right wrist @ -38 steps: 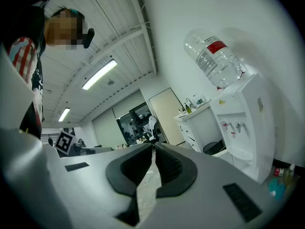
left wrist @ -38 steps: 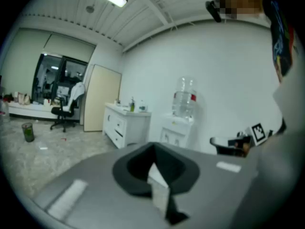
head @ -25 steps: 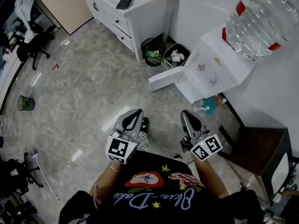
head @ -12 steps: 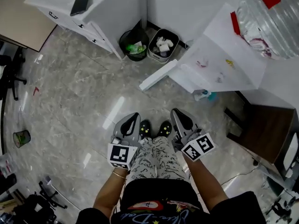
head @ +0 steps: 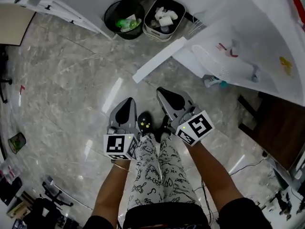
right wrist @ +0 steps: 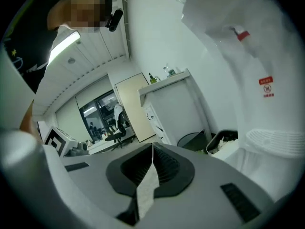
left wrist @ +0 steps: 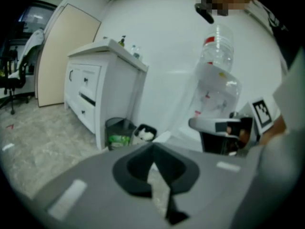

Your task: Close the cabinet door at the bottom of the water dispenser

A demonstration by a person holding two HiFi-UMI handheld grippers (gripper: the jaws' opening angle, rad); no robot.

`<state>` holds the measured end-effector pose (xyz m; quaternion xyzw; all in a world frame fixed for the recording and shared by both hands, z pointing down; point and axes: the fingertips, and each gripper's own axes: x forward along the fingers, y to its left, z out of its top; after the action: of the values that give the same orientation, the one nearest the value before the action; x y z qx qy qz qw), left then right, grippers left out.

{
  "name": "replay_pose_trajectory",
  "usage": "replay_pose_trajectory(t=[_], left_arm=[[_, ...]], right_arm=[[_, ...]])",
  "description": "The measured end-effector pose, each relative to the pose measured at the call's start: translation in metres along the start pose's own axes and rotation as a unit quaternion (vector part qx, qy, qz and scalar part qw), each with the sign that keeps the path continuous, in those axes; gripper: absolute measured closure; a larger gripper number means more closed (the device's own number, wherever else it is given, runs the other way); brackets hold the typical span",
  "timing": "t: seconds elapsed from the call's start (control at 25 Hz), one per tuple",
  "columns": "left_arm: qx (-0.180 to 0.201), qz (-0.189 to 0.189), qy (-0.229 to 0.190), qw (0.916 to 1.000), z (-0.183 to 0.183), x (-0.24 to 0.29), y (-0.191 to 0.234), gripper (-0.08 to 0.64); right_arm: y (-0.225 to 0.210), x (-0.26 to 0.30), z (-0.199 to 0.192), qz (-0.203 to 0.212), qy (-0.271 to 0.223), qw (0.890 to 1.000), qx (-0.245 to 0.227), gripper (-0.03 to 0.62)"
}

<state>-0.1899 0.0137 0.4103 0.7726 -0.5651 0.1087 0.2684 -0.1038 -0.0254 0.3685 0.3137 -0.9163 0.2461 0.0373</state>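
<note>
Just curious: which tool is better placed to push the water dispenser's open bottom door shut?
Probably the right. The right tool points at the open cabinet door and is nearer it; the left tool sits farther off, away from the water dispenser.

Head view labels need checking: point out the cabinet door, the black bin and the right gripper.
cabinet door (head: 159, 59), head view, middle of the white panel
black bin (head: 108, 21), head view, its left rim
right gripper (head: 161, 92), head view, between its jaw tips
</note>
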Motion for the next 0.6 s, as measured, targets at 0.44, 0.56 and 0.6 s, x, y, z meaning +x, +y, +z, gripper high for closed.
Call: replay_pose_trajectory(t=[0.44, 0.56, 0.6], left_arm=[[0.108, -0.015, 0.058, 0.9923, -0.064, 0.104, 0.085, 0.563], [0.163, -0.028, 0.090, 0.9822, -0.074, 0.124, 0.088, 0.563], [0.175, -0.037, 0.099, 0.9790, -0.077, 0.129, 0.087, 0.563]], right_arm=[[-0.042, 0.014, -0.045, -0.039, -0.014, 0.997, 0.067, 0.575], [-0.040, 0.008, -0.039, -0.026, -0.022, 0.997, 0.065, 0.575], [-0.041, 0.005, -0.037, -0.026, -0.026, 0.997, 0.064, 0.575]])
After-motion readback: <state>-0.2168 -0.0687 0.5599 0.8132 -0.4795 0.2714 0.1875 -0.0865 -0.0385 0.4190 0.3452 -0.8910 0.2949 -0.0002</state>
